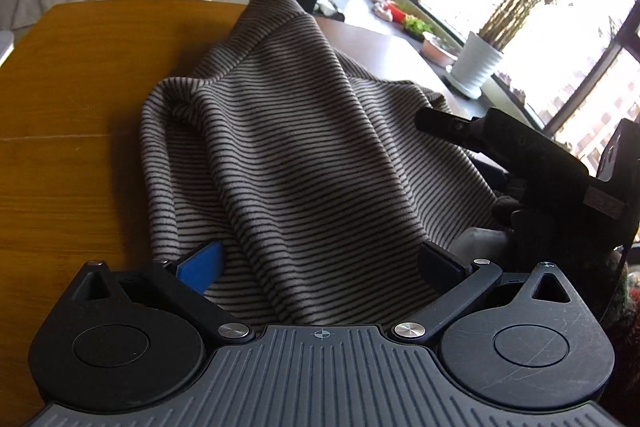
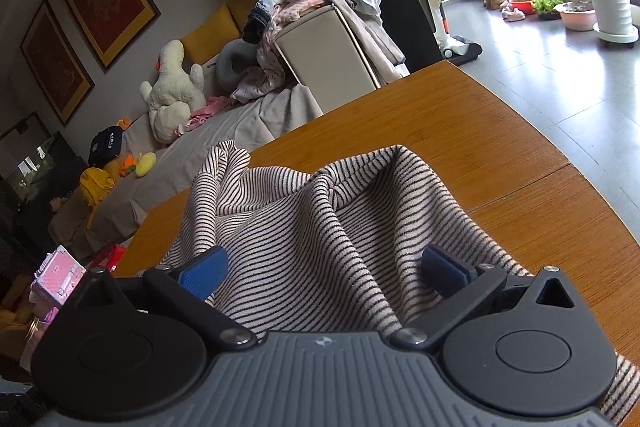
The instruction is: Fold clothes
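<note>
Clearly the striped garment (image 1: 288, 147) is lying bunched and rumpled, not flat-folded, on the wooden table (image 1: 60, 147), draping between the spread fingers of left gripper (image 1: 320, 263) and right gripper (image 2: 324, 267), so folding is remaining.

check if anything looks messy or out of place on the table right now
The striped garment is not flat: it sits bunched in tall ridges and deep creases on the wooden table, draped between the wide-apart fingers of the left gripper and the right gripper. No damage or spill is visible.
</note>
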The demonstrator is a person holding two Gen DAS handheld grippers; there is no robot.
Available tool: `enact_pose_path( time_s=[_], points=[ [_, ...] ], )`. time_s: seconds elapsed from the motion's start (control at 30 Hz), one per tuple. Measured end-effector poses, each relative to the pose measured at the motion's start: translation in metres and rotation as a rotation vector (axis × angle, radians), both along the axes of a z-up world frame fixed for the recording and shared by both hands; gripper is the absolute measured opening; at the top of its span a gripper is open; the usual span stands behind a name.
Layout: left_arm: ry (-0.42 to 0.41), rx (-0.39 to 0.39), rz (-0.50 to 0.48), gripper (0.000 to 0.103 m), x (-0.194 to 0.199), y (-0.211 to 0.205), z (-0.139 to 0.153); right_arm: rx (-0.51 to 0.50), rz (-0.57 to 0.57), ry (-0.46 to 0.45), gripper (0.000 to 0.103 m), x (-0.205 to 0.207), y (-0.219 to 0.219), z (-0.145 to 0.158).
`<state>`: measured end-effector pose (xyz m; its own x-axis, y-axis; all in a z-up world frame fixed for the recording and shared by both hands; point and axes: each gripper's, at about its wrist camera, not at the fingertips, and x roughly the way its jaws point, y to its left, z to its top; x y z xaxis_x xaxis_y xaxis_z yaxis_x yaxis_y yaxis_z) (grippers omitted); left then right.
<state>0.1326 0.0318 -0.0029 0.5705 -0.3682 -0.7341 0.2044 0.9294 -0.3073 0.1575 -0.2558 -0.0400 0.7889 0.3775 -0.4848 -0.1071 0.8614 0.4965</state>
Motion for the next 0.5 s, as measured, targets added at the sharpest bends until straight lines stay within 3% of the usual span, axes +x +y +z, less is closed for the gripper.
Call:
enact_pose_path(
  time_s=[0.1,0.2,0.27,0.4,0.5],
  points=[
    [-0.095,0.167,-0.006,0.065,-0.003,-0.018,0.001,0.025,0.014,0.007,0.103,-0.002,-0.005,-0.001],
    [-0.142,0.162,-0.019,0.039,0.005,-0.024,0.003,-0.001,0.049,0.021,0.103,-0.001,-0.002,0.0],
    [-0.14,0.09,-0.007,0.021,0.016,-0.013,0.011,-0.053,0.074,0.022,0.103,-0.002,0.004,0.003],
    [-0.228,-0.016,0.138,0.014,0.042,0.039,0.045,-0.157,0.073,0.008,0.103,-0.006,0.017,0.009],
    [-0.292,0.0,0.32,0.012,0.065,0.096,0.062,-0.236,0.073,-0.002,0.103,-0.009,0.027,0.013]
  ],
)
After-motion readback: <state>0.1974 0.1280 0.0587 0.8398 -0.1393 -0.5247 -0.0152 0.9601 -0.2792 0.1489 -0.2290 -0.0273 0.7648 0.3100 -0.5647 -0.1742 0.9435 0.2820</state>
